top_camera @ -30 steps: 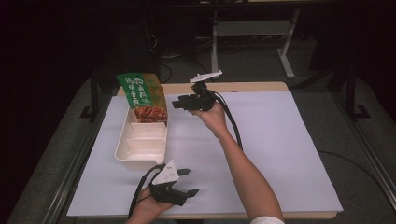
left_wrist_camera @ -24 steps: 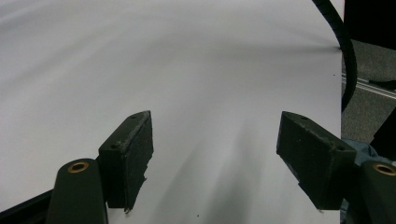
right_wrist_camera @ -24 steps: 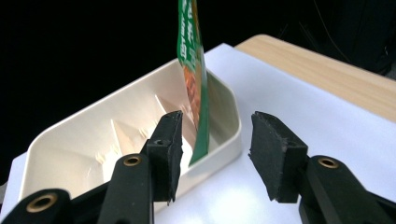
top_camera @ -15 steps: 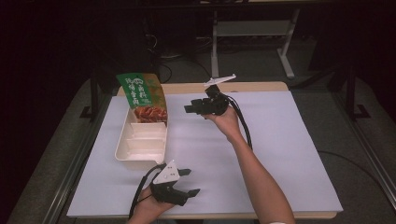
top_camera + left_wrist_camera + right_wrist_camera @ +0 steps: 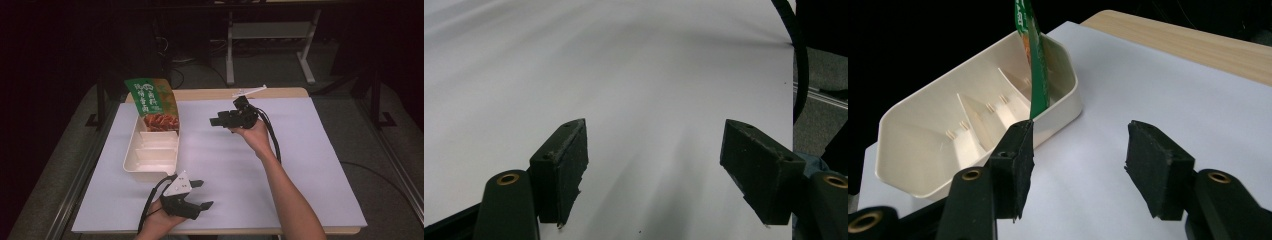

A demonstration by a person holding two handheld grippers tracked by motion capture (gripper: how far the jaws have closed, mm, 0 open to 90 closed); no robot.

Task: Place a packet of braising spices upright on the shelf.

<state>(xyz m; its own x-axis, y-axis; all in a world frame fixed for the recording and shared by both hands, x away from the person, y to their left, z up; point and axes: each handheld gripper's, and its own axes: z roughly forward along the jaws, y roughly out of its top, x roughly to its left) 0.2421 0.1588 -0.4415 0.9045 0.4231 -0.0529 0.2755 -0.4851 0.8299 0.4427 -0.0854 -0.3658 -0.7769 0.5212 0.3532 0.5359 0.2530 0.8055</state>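
Green snack packet point(image 5: 152, 104) stands upright in the far compartment of the cream divided tray point(image 5: 150, 155), released; the right gripper point(image 5: 216, 121) has pulled back toward the table's middle, its jaws just opening, nothing between them; the left gripper point(image 5: 200, 194) waits spread and idle

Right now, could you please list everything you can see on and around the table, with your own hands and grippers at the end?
Tray: one, cream, divided into compartments, on the left part of the sheet.
Packet: one, green with a food picture, standing upright in the tray's far end.
Sheet: one, white, covering most of the table.
Table: one, light wood, edge showing beyond the sheet.
Metal stand: one, pale grey, on the floor behind the table.
Left gripper: one, black, near edge of the sheet, jaws open, nothing between them.
Right gripper: one, black, right of the packet, jaws just opening, nothing between them.
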